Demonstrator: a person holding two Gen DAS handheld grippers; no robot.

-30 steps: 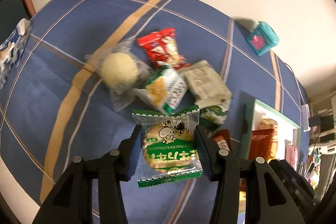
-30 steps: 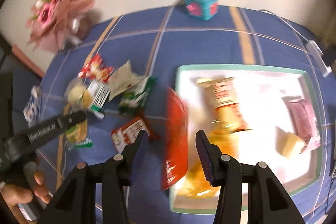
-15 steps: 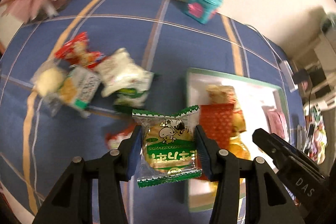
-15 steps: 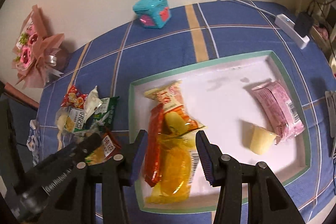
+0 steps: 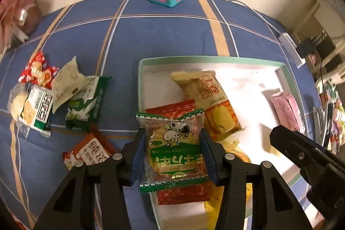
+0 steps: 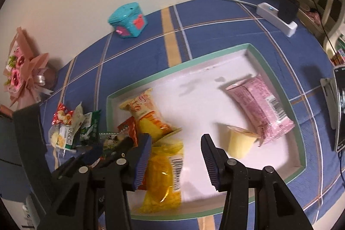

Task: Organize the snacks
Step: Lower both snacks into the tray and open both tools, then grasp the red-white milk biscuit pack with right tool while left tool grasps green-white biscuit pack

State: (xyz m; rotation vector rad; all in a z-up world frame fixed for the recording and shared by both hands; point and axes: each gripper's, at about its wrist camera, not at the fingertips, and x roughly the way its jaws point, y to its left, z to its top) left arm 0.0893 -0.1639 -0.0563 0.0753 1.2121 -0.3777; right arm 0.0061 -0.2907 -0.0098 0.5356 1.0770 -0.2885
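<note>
Item: green packet (image 5: 172, 150), a sealed biscuit snack with a cartoon cow. Clamped between the two pads of the left gripper (image 5: 171, 152), pinched across its width, long axis running near to far along the fingers. It hangs over the near-left corner of the tray (image 5: 215, 58), above a red packet (image 5: 172, 109) that lies flat inside.

Relation that matters: the packet is already over the tray floor, so the drop lies straight down from the fingers; bare white floor lies to the right and far side (the near-left corner is crowded).

Right gripper (image 6: 174, 154): pads apart, nothing between them, poised over the tray's near edge above a yellow bag (image 6: 161, 174). It is the nearer of the two to the pink packet (image 6: 258, 105) and the pudding cup (image 6: 239, 141) at the right end.

Loose pile (image 5: 60, 92): several packets on the blue cloth (image 5: 161, 36), left of the tray, nearer the left gripper.
</note>
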